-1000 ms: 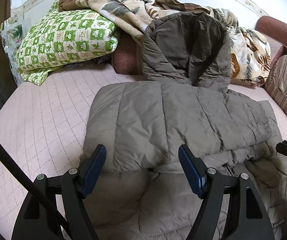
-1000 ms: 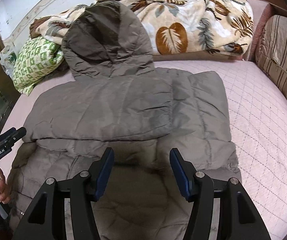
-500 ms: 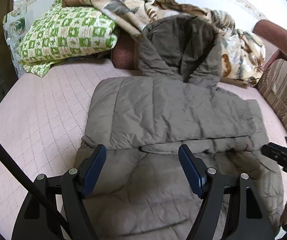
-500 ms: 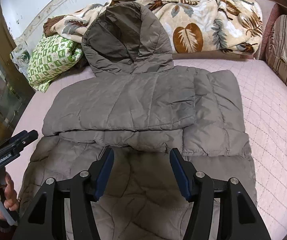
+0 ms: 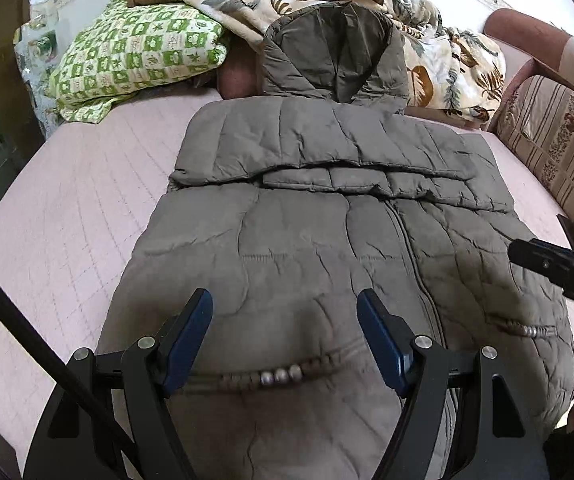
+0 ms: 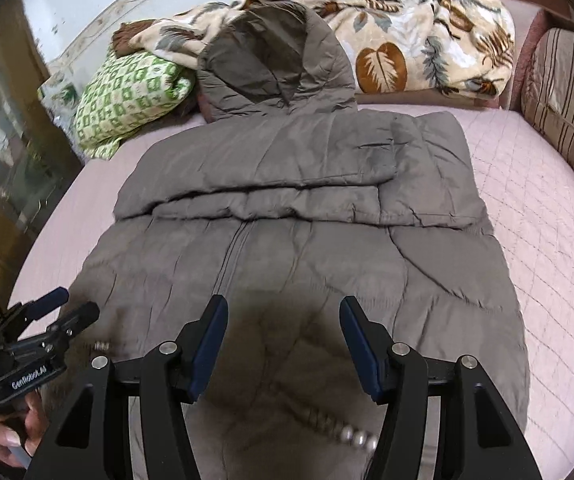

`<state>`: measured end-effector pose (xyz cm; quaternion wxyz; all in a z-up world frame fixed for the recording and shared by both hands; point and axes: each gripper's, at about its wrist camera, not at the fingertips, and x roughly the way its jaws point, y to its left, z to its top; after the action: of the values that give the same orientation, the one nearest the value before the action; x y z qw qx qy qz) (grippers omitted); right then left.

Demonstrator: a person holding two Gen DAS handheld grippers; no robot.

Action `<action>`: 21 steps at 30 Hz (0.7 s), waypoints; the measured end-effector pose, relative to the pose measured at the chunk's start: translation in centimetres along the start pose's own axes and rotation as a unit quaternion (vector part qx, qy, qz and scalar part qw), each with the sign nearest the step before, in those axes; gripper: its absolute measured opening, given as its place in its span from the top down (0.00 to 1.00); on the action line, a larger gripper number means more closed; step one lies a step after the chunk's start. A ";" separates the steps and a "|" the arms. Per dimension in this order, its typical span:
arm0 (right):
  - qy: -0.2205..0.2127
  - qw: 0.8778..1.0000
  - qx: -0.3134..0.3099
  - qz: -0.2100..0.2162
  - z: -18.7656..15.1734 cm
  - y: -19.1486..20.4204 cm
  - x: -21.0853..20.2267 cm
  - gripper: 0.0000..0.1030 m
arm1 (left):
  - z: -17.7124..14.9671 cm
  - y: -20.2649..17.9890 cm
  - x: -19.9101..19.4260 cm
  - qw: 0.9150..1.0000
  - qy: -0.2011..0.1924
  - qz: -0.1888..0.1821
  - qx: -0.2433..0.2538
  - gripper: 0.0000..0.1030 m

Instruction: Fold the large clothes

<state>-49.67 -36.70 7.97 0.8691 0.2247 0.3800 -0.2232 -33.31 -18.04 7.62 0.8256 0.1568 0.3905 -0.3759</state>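
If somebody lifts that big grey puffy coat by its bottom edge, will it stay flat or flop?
Probably flop: the coat is soft quilted padding, already creased and folded across its sleeves. Likely light for its bulk, being puffy. Its smooth shell may slip on the pink bedcover.

Jacket [image 5: 307, 248] hem cut off at bottom edge, partly hidden behind left gripper [image 5: 285, 336]; pillow [image 6: 127, 96] partly hidden behind hood.

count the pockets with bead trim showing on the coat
2. One beaded pocket lies between the left claw's fingers, low on the coat. The other is on the right front panel. More may be hidden under the folded sleeves.
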 end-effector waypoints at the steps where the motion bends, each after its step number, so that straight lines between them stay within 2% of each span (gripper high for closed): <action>1: -0.008 1.000 -0.005 -0.001 -0.3 0.1 -0.6 0.39 | 0.1 -0.2 -0.5 1.000 -0.003 0.002 0.002 0.28; 8: -0.030 0.999 0.021 0.002 -0.1 -0.6 -4.5 0.36 | 3.6 -0.7 -4.9 0.998 -0.067 -0.004 -0.003 0.28; 11: -0.041 0.999 0.019 -0.004 1.3 -0.3 -6.1 0.36 | 6.2 -0.9 -5.2 0.995 -0.100 0.013 0.001 0.28; 13: -0.046 0.999 0.024 -0.002 2.3 -0.1 -7.0 0.35 | 8.4 -0.8 -4.7 0.994 -0.107 0.013 -0.005 0.28; 17: -0.042 0.999 0.031 0.010 5.2 0.3 -8.0 0.35 | 13.1 -0.2 -3.4 0.994 -0.113 0.003 -0.007 0.28; 19: -0.043 0.999 0.027 0.010 7.4 0.5 -8.4 0.35 | 14.4 0.8 -2.5 0.993 -0.120 0.006 -0.010 0.28; 21: -0.043 0.999 0.017 0.008 10.6 0.8 -8.6 0.34 | 14.3 2.4 -1.2 0.992 -0.123 -0.008 -0.027 0.28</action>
<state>-48.53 -40.17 21.15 0.8824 0.2328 0.3369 -0.2317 -24.53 -23.75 17.73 0.8683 0.0835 0.2973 -0.3883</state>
